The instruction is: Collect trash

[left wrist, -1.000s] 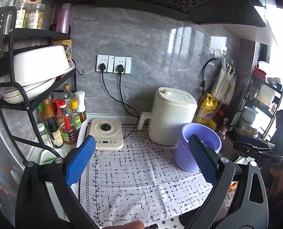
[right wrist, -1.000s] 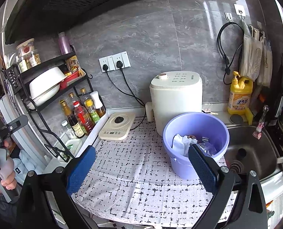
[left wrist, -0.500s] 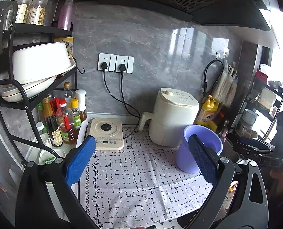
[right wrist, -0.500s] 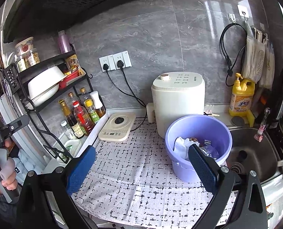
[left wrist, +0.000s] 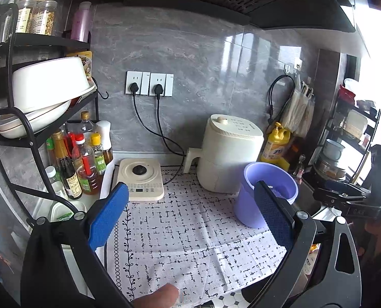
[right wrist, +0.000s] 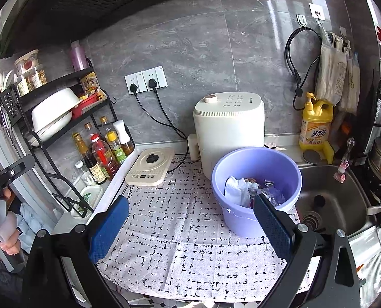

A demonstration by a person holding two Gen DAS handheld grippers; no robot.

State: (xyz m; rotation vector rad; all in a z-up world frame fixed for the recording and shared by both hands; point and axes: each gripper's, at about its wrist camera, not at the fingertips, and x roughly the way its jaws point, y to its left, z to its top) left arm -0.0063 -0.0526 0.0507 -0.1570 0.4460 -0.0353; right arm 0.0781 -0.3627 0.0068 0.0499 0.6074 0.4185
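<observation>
A lilac plastic bucket (right wrist: 244, 220) stands on the patterned white cloth (right wrist: 185, 243) at the right, by the sink. Inside it lie crumpled white paper (right wrist: 238, 188) and clear plastic wrappers (right wrist: 272, 195). The bucket also shows in the left wrist view (left wrist: 252, 205). My right gripper (right wrist: 190, 225) is open and empty, held back above the cloth's near edge, left of the bucket. My left gripper (left wrist: 190, 220) is open and empty, held above the cloth in front of the counter.
A cream air fryer (right wrist: 229, 131) stands behind the bucket, a flat cream cooker (right wrist: 149, 166) to its left. A black rack (left wrist: 18, 133) with bowls and sauce bottles (left wrist: 82, 164) fills the left. A steel sink (right wrist: 331, 200) and yellow detergent bottle (right wrist: 315, 123) are right.
Both grippers have drawn back slightly from the counter and stay open. The bucket and its contents have not moved.
</observation>
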